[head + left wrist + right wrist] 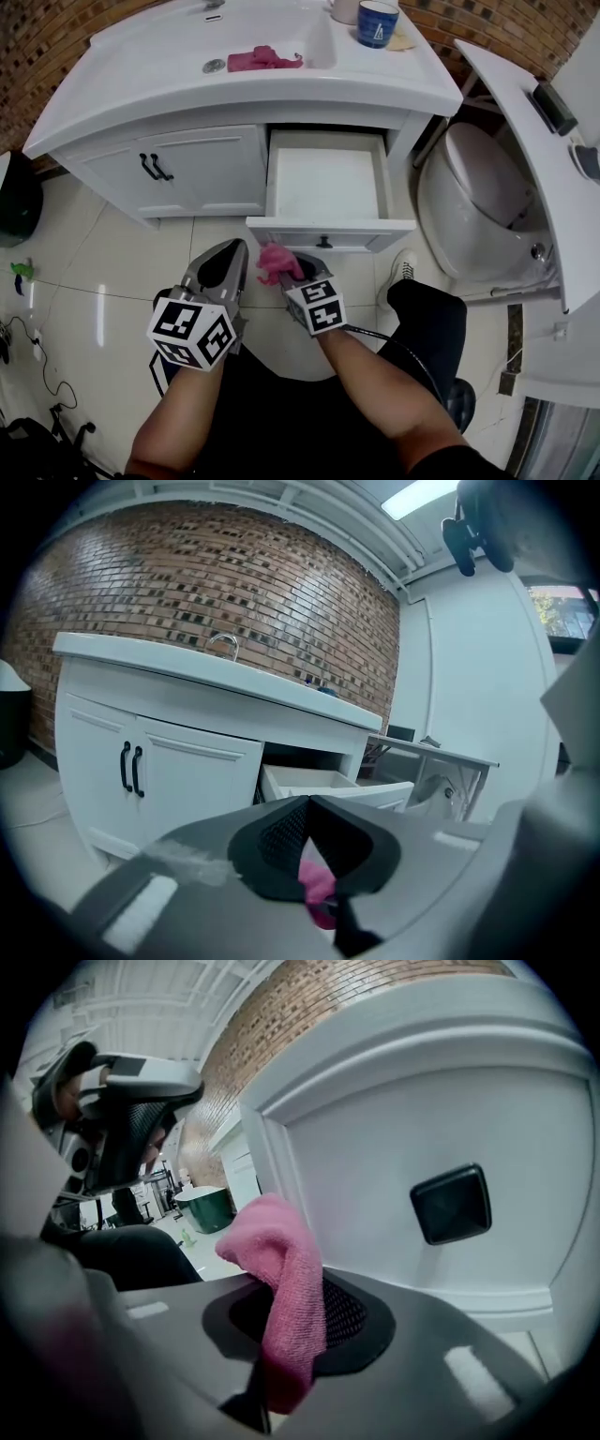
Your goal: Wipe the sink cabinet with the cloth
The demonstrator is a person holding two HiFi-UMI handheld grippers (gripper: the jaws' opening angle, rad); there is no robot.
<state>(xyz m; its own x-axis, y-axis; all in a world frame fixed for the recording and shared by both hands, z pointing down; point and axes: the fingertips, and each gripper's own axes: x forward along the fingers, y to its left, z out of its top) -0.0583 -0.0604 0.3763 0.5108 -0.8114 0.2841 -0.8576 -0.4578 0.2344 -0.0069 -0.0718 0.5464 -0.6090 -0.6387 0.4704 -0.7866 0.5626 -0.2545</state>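
Before the open drawer [325,184], right gripper [283,273] fingers clench the pink cloth [272,258]; left gripper [234,249] fingers clenched empty; toilet [478,202] at three o'clock.

Head view looks steeply down; all 3 views share the drawer [328,183], right gripper view nearest.

The cloth [281,1316] is pink, matt, nubbly terry. The cabinet [202,169] looks smooth and white-painted, with a soft sheen; its handles [155,167] are matt black. The sink [169,56] top is glossy white, as is the toilet [478,206]. The wall [187,583] is rough brick; the floor [94,272] tiles shine.
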